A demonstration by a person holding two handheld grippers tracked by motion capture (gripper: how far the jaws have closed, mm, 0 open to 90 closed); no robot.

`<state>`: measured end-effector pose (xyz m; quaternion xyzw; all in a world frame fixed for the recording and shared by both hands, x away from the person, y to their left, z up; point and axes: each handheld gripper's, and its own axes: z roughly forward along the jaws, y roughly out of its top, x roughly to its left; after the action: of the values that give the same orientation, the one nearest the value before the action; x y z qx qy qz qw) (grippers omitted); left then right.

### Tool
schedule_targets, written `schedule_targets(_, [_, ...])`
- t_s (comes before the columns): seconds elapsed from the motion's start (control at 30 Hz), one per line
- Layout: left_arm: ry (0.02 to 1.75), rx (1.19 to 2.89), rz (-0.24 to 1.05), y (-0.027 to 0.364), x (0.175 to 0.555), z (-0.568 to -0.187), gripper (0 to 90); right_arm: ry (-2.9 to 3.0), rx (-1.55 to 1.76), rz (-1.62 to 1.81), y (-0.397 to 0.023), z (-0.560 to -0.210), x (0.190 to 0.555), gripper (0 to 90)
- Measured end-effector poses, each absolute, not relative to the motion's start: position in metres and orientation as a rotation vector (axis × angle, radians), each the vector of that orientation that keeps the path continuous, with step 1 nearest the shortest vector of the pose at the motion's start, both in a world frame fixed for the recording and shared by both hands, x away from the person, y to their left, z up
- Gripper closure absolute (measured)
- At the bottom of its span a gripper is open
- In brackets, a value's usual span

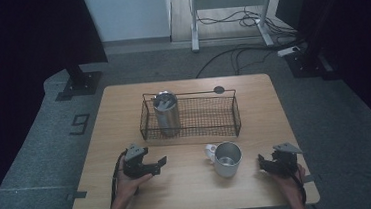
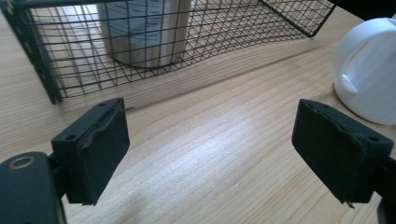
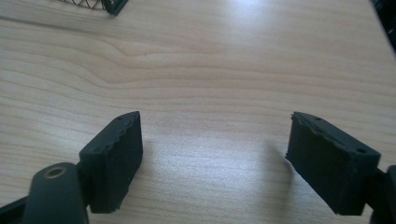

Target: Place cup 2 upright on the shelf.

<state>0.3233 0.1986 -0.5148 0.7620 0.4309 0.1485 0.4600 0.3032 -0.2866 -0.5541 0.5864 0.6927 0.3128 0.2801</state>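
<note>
Looking down from the high view, a white mug (image 1: 226, 158) stands on the surface (image 1: 190, 184) between two hands, just in front of a wire basket (image 1: 234, 114) that holds a metal can (image 1: 166, 113). The left tool (image 1: 159, 164) and right tool (image 1: 261, 160) both face the mug, likely to grab it. In the left gripper view, the tool (image 2: 212, 140) is spread wide, with nothing inside, and the mug (image 2: 369, 70) sits just beside it. In the right gripper view, the tool (image 3: 215, 158) also gapes over bare wood.
</note>
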Motion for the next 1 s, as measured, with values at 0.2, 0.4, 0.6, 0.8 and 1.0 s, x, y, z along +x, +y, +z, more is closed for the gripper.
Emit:
schedule_targets(0.2, [1.066, 1.882, 0.367, 0.199, 0.322, -0.517, 11.8, 1.853, 1.57, 0.917, -0.288, -0.548, 0.297, 19.4])
schedule_targets(0.4, [1.076, 1.901, 0.378, 0.199, 0.321, -0.521, 12.2, 1.848, 1.546, 1.047, -0.285, -0.533, 0.289, 19.2])
schedule_targets(0.6, [1.093, 1.894, 0.376, 0.2, 0.32, -0.519, 12.9, 1.859, 1.525, 1.119, -0.28, -0.524, 0.282, 19.9])
schedule_targets(0.8, [1.104, 1.891, 0.384, 0.204, 0.32, -0.52, 13.4, 1.857, 1.501, 1.172, -0.275, -0.517, 0.278, 19.8])
schedule_targets(1.0, [1.098, 1.862, 0.388, 0.205, 0.319, -0.519, 13.9, 1.883, 1.459, 1.265, -0.268, -0.504, 0.272, 19.8])
